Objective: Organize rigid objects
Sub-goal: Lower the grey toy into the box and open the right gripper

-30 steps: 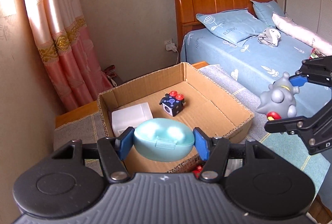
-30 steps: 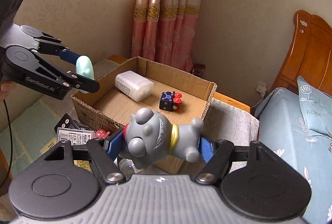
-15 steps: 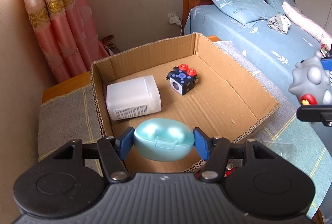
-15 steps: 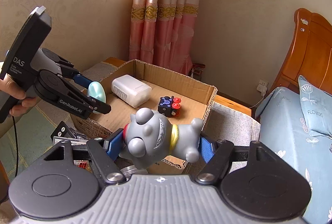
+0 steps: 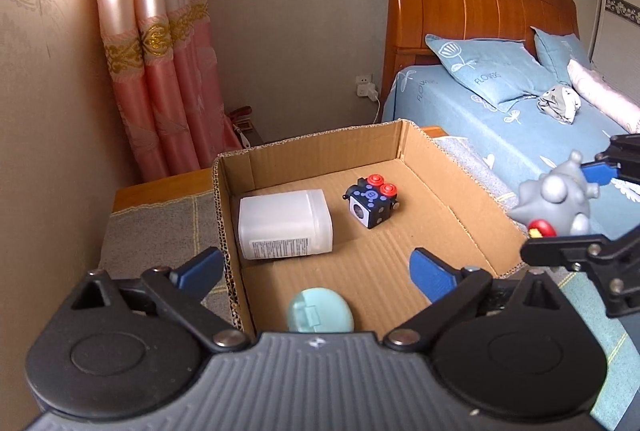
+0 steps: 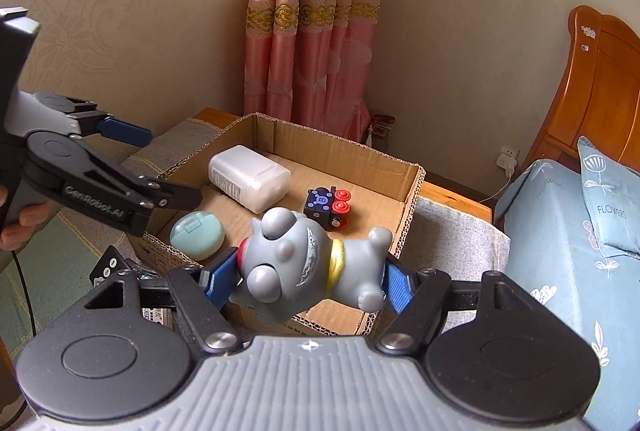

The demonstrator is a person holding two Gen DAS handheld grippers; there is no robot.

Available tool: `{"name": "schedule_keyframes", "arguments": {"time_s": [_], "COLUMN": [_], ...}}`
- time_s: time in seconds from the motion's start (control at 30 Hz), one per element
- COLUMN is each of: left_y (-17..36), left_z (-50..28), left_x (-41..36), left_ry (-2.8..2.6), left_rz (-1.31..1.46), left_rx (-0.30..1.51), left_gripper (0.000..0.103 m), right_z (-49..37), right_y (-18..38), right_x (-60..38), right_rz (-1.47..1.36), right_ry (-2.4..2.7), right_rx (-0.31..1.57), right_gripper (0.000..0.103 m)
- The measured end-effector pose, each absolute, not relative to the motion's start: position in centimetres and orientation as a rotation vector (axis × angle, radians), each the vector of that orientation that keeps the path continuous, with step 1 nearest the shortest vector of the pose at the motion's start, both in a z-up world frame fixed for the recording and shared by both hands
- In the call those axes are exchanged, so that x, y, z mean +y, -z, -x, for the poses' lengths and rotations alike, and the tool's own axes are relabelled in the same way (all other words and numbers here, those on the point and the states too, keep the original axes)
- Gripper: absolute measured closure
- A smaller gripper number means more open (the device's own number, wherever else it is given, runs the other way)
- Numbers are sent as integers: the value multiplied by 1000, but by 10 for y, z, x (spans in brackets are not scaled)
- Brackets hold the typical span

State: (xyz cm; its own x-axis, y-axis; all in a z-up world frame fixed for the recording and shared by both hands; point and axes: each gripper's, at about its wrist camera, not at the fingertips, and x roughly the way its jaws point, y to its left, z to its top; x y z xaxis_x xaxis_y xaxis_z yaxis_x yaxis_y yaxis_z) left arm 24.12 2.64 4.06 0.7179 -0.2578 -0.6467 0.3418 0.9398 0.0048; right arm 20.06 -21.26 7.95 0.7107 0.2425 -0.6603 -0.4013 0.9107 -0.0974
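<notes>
My left gripper (image 5: 316, 267) is open and empty above the near end of the cardboard box (image 5: 468, 215). A pale blue oval case (image 5: 320, 315) lies on the box floor just below it, also in the right wrist view (image 6: 197, 236). A white plastic container (image 5: 284, 225) and a black cube with red buttons (image 5: 370, 201) lie further in. My right gripper (image 6: 310, 277) is shut on a grey toy figure (image 6: 304, 263), held above the box's near right corner. That toy also shows at the right of the left wrist view (image 5: 554, 201).
The box stands on a grey cloth (image 5: 156, 227) over a low wooden table. A bed with blue sheets (image 5: 500, 123) is to the right, pink curtains (image 5: 156, 71) behind. Small packets and cards (image 6: 108, 263) lie beside the box's near wall.
My left gripper has opened and let go of the pale blue case, which now lies on the box floor. My right gripper still holds the grey toy, a little closer to the box.
</notes>
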Motion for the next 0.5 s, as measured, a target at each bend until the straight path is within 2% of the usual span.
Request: {"name": "schedule_keyframes", "arguments": {"time_s": [0.5], "left_y": [-24], "left_z": [-165], "left_x": [39], "left_ry": [188], "left_rz": [-102], "left_rx": [676], "left_gripper": [2], "right_z": [-246], "right_y": [-76], "right_x": [-199], "right_rz": [187], "right_ry": [-309], "right_rx": [744], "right_gripper": [25]}}
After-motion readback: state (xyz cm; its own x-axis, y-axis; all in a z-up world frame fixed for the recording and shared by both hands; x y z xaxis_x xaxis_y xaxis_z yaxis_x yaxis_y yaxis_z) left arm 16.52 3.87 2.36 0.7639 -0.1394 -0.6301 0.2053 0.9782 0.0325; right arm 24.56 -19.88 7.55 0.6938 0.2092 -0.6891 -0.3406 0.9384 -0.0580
